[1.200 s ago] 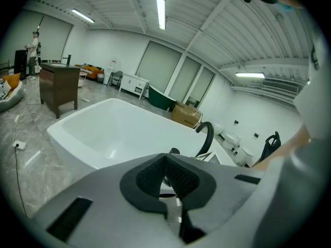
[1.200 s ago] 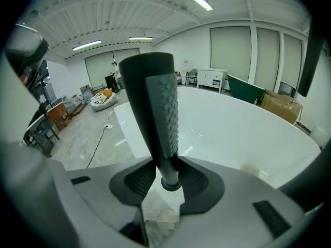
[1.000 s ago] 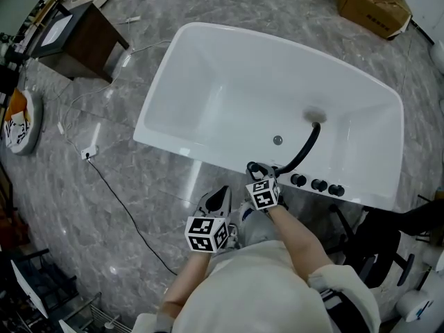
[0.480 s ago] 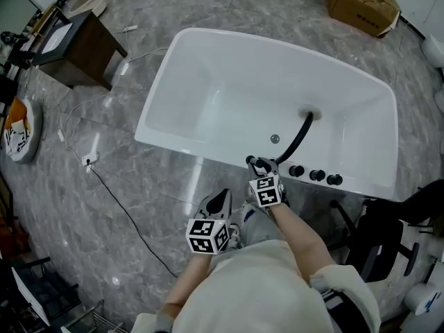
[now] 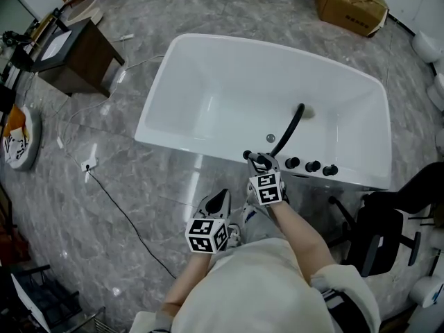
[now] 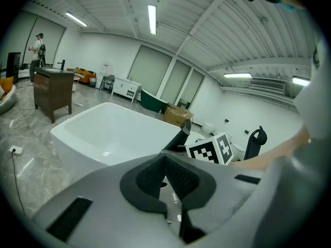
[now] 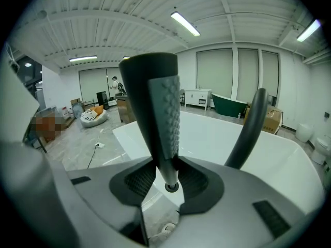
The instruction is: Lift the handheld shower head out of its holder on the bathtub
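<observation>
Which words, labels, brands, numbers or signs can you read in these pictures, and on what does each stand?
No text can be read anywhere.
Cardboard box: print, if any, is too small to read.
Marker cubes: black-and-white square patterns, no letters.
Orange-and-white round object: dark markings, too blurred to read.

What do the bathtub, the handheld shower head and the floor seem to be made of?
Bathtub: glossy white, likely acrylic or enamel; it mirrors light.
Shower head: matt black, plastic or coated metal; dimpled grip.
Floor: polished grey veined stone or tile; reflective.
</observation>
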Available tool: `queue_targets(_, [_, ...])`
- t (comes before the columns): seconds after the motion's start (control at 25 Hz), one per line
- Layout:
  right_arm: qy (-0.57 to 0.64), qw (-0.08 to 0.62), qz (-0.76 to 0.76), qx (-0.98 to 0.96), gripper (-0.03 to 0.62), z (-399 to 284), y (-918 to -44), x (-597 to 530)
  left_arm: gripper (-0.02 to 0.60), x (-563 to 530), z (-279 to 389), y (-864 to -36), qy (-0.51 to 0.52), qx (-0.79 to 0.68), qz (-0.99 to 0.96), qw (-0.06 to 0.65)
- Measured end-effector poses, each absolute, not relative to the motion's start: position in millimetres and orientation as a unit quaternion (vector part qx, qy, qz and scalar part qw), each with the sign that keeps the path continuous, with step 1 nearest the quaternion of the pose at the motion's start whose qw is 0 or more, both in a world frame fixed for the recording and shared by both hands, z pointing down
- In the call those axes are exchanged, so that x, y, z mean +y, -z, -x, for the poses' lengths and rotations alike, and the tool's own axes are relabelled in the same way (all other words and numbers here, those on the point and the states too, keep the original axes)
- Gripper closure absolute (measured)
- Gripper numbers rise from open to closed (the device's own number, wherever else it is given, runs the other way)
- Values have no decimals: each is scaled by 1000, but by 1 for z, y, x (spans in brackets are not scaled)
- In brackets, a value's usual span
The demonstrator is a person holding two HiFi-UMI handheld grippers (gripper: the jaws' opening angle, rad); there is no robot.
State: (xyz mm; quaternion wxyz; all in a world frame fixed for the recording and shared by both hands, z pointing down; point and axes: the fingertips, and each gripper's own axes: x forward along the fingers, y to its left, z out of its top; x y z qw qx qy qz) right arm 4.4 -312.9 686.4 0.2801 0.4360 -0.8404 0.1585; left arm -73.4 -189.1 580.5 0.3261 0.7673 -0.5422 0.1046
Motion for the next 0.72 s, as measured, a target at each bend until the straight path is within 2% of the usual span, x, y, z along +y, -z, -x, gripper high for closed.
queue_targets(0.72, [-118,231,-472,-842,451,-13,-626,-277,561,-149,81,-558,-90,-539,-784,294])
